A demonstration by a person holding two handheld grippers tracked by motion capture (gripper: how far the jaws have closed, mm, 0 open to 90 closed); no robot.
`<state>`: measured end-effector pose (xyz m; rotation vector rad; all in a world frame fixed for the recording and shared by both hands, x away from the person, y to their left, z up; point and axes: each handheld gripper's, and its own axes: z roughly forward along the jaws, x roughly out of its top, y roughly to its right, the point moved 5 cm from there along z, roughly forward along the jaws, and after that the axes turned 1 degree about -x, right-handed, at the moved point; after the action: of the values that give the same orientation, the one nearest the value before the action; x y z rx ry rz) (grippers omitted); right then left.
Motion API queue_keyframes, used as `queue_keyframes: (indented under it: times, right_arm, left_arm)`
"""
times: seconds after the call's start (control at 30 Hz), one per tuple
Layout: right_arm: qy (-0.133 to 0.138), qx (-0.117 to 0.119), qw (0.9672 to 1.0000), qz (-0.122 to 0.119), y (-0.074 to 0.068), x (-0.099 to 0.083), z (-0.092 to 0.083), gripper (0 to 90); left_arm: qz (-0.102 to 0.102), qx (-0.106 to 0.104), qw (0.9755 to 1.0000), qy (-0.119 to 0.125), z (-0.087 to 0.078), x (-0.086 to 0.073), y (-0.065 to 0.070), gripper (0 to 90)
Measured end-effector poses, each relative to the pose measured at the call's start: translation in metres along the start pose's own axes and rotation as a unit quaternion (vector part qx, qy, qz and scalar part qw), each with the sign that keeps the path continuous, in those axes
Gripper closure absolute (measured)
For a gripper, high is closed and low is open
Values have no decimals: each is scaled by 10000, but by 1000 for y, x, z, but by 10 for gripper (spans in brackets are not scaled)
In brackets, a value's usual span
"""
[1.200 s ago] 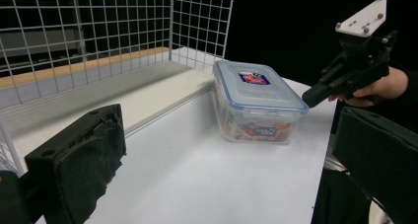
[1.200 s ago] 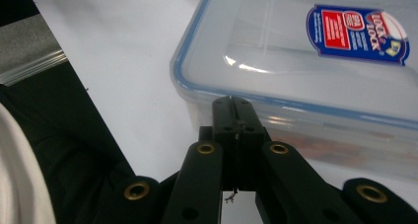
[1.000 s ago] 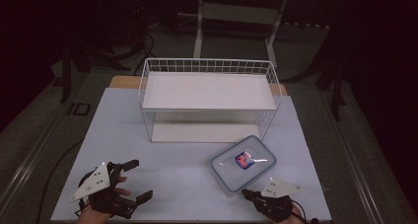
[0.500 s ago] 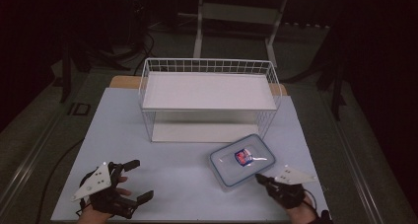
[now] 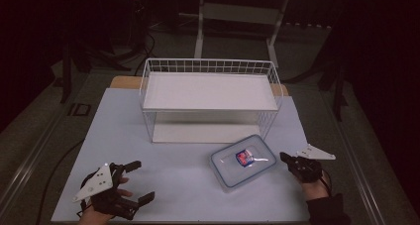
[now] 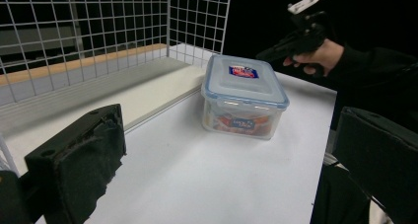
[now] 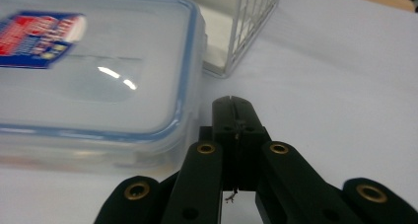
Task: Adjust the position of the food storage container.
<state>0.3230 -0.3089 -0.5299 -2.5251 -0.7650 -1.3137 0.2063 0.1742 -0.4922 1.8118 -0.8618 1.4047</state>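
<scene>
A clear lidded container [image 5: 242,161] with a blue rim and a red-and-blue label sits on the white table [image 5: 173,170], just in front of the wire rack [image 5: 208,93]. My right gripper [image 5: 284,157] is shut and empty. Its tip points at the container's right side, a short gap away. In the right gripper view the closed jaw tips [image 7: 231,106] lie beside the container [image 7: 98,71] without touching it. My left gripper [image 5: 142,181] rests open at the front left. In the left gripper view it [image 6: 231,155] faces the container [image 6: 244,93], with the right gripper [image 6: 266,54] beyond.
The white wire rack has an upper shelf and a lower board, and its corner post [image 7: 251,17] stands close behind the container. Bare table stretches between my two hands. Dark floor and stand legs lie beyond the table's far edge.
My right gripper has moved from the front edge below the container rightward and farther away, ending beside the container's right side. The left gripper and the container have stayed put.
</scene>
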Motion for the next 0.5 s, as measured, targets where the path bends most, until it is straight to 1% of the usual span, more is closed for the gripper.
queue_keyframes:
  times: [0.03, 0.07, 0.1, 0.2, 0.27, 0.37, 0.4, 0.5]
  right_arm:
    - [-20, 22, 10000, 42, 1, 0, 3, 900]
    - [-13, 84, 9999, 148, 2, 0, 6, 900]
    - [-18, 102, 9998, 161, 1, 0, 8, 900]
    - [-91, 163, 9998, 95, -4, -2, 13, 900]
    - [-128, 118, 9998, 42, -6, -3, 14, 900]
    - [-136, 158, 9997, 128, -6, -5, 13, 900]
    - [-136, 158, 9997, 128, -6, -5, 13, 900]
    - [-181, 222, 9996, 83, -12, -7, 10, 900]
  left_arm:
    - [12, 8, 10000, -3, 0, 0, 0, 0]
    - [15, 7, 10000, 2, 0, 0, 0, 0]
    - [4, -4, 10000, 8, 0, 0, 0, 0]
    - [-3, -1, 10000, -1, 0, 0, 0, 0]
    - [11, 0, 10000, -17, 0, 0, 0, 0]
    - [11, -11, 10000, -16, 0, 0, 0, 0]
    - [11, -11, 10000, -16, 0, 0, 0, 0]
    - [24, -19, 10000, -34, 1, 0, 0, 0]
